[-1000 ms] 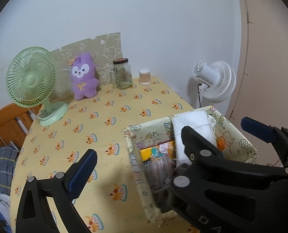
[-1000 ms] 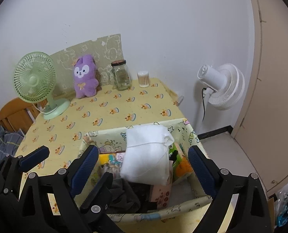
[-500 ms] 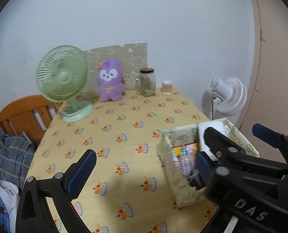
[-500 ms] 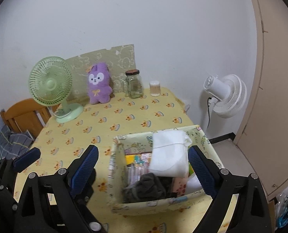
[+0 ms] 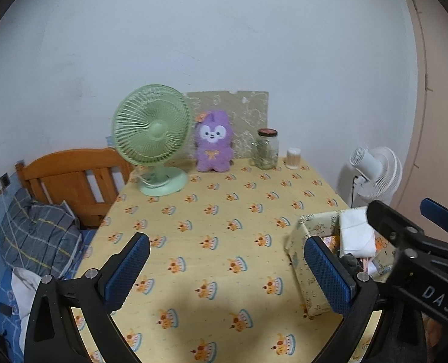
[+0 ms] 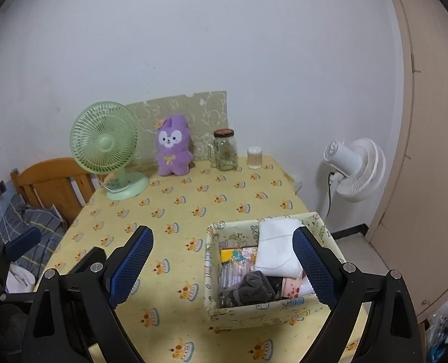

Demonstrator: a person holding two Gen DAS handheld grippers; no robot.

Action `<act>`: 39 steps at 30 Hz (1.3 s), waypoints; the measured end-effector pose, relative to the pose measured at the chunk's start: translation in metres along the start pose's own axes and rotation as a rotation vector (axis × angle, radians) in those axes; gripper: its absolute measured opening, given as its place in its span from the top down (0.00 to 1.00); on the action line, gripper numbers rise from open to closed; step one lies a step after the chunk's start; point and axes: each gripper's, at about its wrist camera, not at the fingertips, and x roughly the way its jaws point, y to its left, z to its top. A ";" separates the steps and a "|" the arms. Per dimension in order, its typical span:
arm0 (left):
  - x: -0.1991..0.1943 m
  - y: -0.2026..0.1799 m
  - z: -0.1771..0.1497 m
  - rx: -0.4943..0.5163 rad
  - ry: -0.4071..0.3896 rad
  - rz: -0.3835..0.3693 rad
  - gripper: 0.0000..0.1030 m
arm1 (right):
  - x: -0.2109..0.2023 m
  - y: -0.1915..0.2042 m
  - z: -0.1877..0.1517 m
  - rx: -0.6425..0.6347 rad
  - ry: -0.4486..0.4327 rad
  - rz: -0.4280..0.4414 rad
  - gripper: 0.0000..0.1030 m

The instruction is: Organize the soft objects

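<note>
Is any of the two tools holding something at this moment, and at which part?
Nothing is held. The left tool and the right tool are both open, with only the tablecloth and the storage box showing between their fingers.

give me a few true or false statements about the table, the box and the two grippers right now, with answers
1. The purple plush stands between the green fan and the glass jar. True.
2. The storage box is empty. False: it holds a folded white cloth, a dark grey fabric item and other small items.
3. The left hand-held gripper is shut on the plush. False: its jaws are wide open and empty, and the plush is at the far end of the table.
4. The right hand-held gripper is open. True.
5. The white fan sits on the table. False: it stands beyond the table's right edge, near the wall.
</note>
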 end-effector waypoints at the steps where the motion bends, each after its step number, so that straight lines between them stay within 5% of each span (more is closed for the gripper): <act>1: -0.004 0.004 -0.001 -0.006 -0.004 0.006 0.00 | -0.003 0.001 0.001 -0.002 -0.006 0.002 0.08; 39: -0.048 0.032 -0.011 -0.066 -0.086 0.067 0.00 | -0.041 0.012 -0.006 -0.048 -0.065 0.046 0.08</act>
